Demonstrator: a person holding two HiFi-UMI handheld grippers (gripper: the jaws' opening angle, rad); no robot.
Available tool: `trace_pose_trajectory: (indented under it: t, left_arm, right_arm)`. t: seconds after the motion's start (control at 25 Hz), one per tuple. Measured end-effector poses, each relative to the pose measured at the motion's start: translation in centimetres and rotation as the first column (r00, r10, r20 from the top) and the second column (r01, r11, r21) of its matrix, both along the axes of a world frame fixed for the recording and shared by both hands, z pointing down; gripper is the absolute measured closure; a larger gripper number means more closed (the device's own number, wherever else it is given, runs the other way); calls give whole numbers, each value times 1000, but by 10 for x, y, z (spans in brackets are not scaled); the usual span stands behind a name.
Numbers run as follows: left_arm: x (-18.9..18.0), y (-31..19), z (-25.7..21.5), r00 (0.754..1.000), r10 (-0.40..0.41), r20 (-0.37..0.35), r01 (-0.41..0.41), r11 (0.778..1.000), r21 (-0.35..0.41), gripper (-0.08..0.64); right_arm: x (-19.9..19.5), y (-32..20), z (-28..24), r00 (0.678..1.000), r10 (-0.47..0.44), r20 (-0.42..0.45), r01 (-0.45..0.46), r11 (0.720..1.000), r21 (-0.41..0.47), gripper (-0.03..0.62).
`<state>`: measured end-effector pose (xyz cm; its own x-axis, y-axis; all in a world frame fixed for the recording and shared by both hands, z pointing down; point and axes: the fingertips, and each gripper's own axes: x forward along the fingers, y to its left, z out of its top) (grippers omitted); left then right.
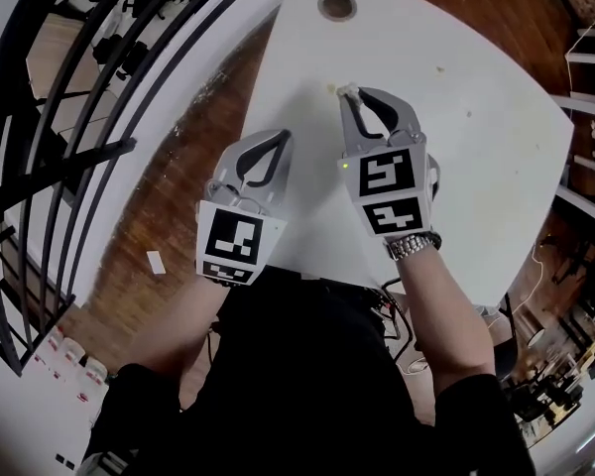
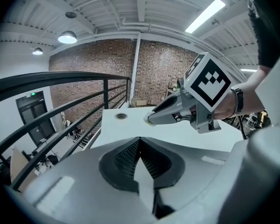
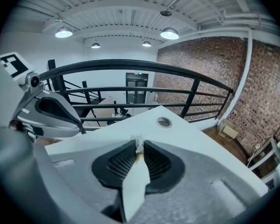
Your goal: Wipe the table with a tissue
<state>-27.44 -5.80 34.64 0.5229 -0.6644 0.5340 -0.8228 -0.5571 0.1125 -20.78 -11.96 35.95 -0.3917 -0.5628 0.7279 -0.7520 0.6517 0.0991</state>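
The white table (image 1: 476, 167) fills the middle of the head view. My right gripper (image 1: 351, 93) hovers over the table's middle, shut on a small crumpled white tissue (image 3: 139, 143) that pokes out between its tips. The left gripper view shows that tissue (image 2: 150, 120) at the right gripper's nose, just above the tabletop. My left gripper (image 1: 281, 138) is held at the table's left edge, beside and a little behind the right one. Its jaws are shut with nothing between them (image 2: 139, 139). A few small specks (image 1: 439, 68) lie on the table beyond the right gripper.
A round cable hole (image 1: 336, 5) sits at the table's far end. A black metal railing (image 1: 89, 157) runs along the left, with wooden floor (image 1: 178, 216) between it and the table. Cables and chairs (image 1: 590, 97) stand to the right.
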Motion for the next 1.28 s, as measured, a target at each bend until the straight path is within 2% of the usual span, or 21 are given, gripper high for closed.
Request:
trace_pose_trajectory:
  t: [0.28,0.6,1.28]
  left_arm:
    - [-11,-6,14,1000,-14,12,14,1000,-22,543]
    - [-14,-12,23,1000,-17,14,17,999,-36,543]
    - [-11,-14,18,1000,4,18,-4,1000,-18,543]
  right_arm:
    - [-12,-4,46,1000,-20,-23,19,998,-67,548]
    - [-19,-6,73,998,-39,-45,34,993,-117,548]
    - [-22,-17,75,998,-29,-58,24,997,-76,548]
